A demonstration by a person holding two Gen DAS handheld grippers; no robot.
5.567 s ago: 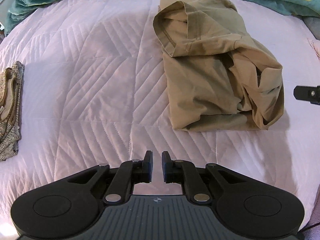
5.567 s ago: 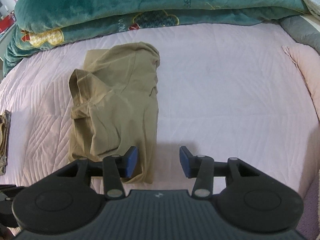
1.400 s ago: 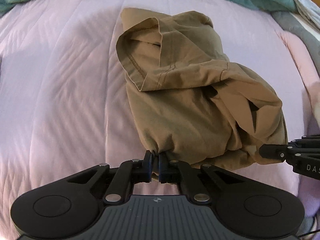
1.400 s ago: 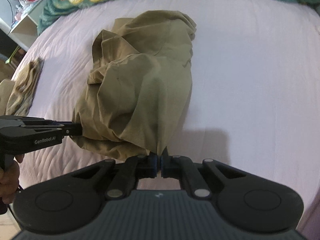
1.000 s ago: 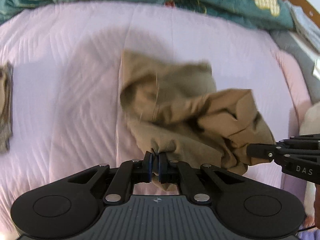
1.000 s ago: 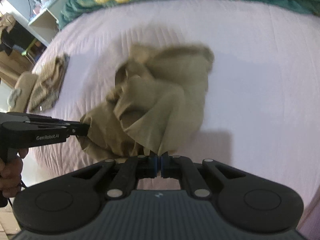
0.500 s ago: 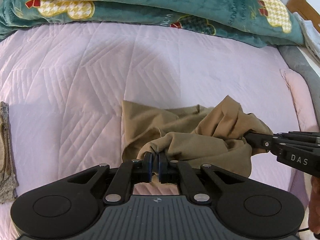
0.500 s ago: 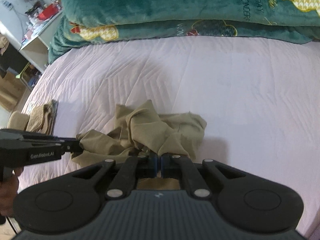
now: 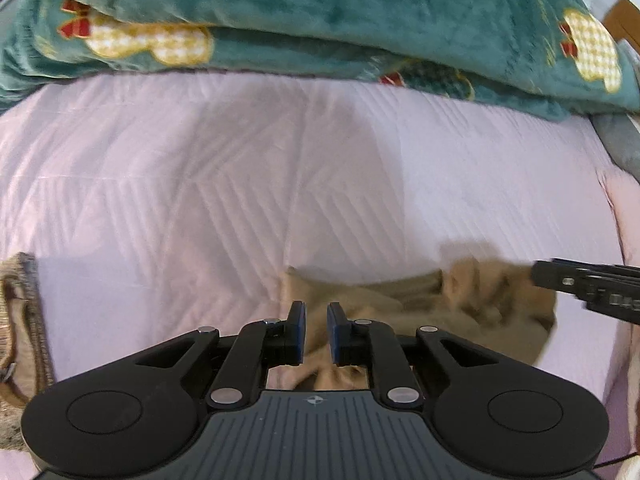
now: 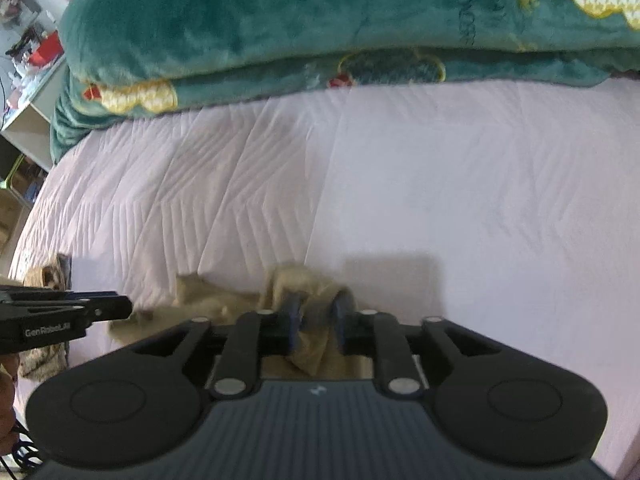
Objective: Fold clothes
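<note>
A khaki garment (image 9: 440, 312) lies bunched on the pale pink quilt (image 9: 200, 200), close under both grippers. My left gripper (image 9: 316, 320) hovers over its left end. Its jaws are opening, and the cloth shows in the gap below the pads without being pinched. In the right wrist view the same garment (image 10: 224, 300) runs leftwards from my right gripper (image 10: 319, 316). Those jaws are opening too, with a loose fold of cloth standing between the blue pads (image 10: 294, 308). Each gripper shows at the edge of the other's view: the right gripper (image 9: 580, 284) and the left gripper (image 10: 80, 312).
A thick teal plush blanket (image 9: 320, 20) with bear prints is piled along the far side of the bed. A patterned brown garment (image 9: 20, 320) lies at the left edge. A pink pillow (image 9: 628, 208) sits at the right. A white shelf (image 10: 28, 120) stands beyond the bed's left corner.
Both grippers were shut on the garment's edge while it hung and swung. It now lies bunched on the quilt, and both pairs of jaws have parted.
</note>
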